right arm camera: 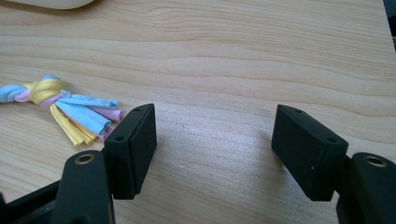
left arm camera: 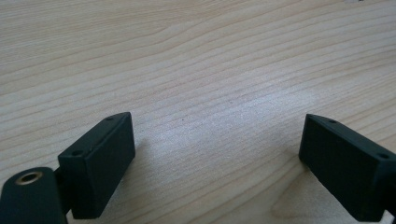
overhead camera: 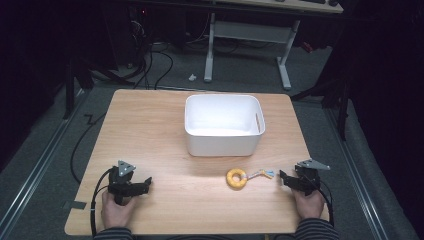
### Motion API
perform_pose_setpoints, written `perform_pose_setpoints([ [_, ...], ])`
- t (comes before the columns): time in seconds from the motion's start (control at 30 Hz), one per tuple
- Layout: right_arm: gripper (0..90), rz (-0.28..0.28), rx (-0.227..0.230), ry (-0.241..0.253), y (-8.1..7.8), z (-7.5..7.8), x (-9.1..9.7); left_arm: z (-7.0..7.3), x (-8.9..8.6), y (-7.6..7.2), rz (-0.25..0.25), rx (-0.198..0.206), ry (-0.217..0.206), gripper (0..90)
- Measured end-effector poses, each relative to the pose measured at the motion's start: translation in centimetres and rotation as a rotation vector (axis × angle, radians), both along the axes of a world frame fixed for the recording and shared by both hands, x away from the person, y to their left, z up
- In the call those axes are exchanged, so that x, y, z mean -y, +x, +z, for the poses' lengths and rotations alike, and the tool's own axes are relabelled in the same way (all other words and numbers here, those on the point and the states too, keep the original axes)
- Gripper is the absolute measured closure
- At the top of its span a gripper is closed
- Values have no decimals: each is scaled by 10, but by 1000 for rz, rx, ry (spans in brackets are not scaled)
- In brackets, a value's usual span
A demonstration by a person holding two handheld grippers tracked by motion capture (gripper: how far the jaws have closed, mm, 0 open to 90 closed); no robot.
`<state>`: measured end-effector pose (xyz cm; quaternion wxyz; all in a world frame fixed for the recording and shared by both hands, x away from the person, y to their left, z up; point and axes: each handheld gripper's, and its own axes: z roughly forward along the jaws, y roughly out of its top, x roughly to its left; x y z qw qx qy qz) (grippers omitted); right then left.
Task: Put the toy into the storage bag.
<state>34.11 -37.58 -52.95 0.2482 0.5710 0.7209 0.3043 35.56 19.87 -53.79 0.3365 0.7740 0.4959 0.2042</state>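
Note:
A yellow ring toy (overhead camera: 236,178) with a braided tail of blue, pink and yellow strands (overhead camera: 261,174) lies on the wooden table (overhead camera: 150,130), in front of a white bin (overhead camera: 223,124). My right gripper (overhead camera: 284,179) rests near the table's front right, open, just right of the tail's frayed end (right arm camera: 84,116). Nothing sits between its jaws. At the front left my left gripper (overhead camera: 145,184) is open over bare wood (left arm camera: 215,93), far from the toy.
The white bin stands empty at the table's middle back. Beyond the table are a desk frame (overhead camera: 247,37) and cables (overhead camera: 150,65) on the floor. A person's hands (overhead camera: 117,210) hold both grippers at the front edge.

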Motion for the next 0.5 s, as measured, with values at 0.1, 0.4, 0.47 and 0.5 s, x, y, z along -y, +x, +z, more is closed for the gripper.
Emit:
perform_pose_setpoints([
  [0.1,316,0,0,0,0,0,0,0,0,0,-6,-1,-1,100],
  [0.4,316,0,0,-2,0,0,0,0,0,-2,-32,-5,3,88],
  [0.47,315,-1,-1,-1,0,0,0,0,0,-2,-32,-5,3,88],
  [0.5,315,-1,-1,-1,0,0,0,0,0,-2,-32,-5,3,88],
])
